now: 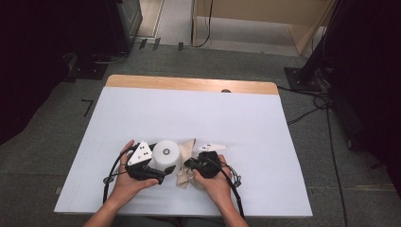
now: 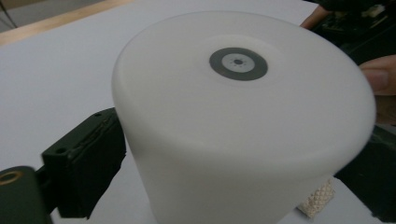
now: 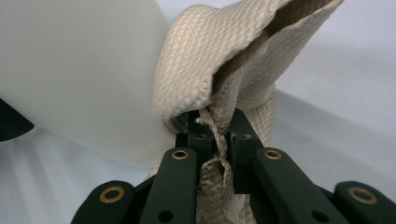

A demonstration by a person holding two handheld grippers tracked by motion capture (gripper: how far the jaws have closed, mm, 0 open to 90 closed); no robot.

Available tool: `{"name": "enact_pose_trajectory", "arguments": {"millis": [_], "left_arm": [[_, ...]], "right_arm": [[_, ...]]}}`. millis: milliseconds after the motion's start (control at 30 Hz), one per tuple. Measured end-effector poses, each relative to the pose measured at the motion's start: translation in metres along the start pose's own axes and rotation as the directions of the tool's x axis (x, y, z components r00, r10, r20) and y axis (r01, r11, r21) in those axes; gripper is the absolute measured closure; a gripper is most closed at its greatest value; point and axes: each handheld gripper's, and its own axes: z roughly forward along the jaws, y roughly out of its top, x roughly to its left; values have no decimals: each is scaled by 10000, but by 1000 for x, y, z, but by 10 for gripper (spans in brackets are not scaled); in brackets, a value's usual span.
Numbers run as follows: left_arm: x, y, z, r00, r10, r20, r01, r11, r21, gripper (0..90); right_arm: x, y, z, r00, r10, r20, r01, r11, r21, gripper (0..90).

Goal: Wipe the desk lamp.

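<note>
In the high view, low and centre-left of the frame, the left tool [image 1: 153, 174] grips a white cylinder [image 1: 166, 155] that stands upright on the white bench [image 1: 236, 123], its long axis vertical and a small grey ring on its top face. Just right of it, the right tool [image 1: 190, 164] pinches a beige cloth [image 1: 185, 165] bunched against the cylinder's right side, so the cloth lies between the two tools and the right hand is the nearer one to it. In the left gripper view, the cylinder [image 2: 243, 121] sits across the middle of the frame with one black jaw at its lower left and the other at its lower right, both pressed to its wall; a corner of cloth [image 2: 317, 201] peeks out at the lower right. In the right gripper view, the right tool [image 3: 217, 135] is pressed together on a fold of the woven cloth [image 3: 210, 60], which rises up and curls against the cylinder [image 3: 79, 70] at the upper left. I judge that the next wipe turns on this contact. No brand, label or writing can be read.
</note>
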Motion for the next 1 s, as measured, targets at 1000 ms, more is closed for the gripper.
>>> {"name": "enact_pose_trajectory", "arguments": {"millis": [1000], "left_arm": [[-21, 2, 5, 9842, -431, -1716, 436, 9990, -9, 85]], "right_arm": [[-5, 2, -8, 10000, 36, 66, -33, 9994, -339, 831]]}}
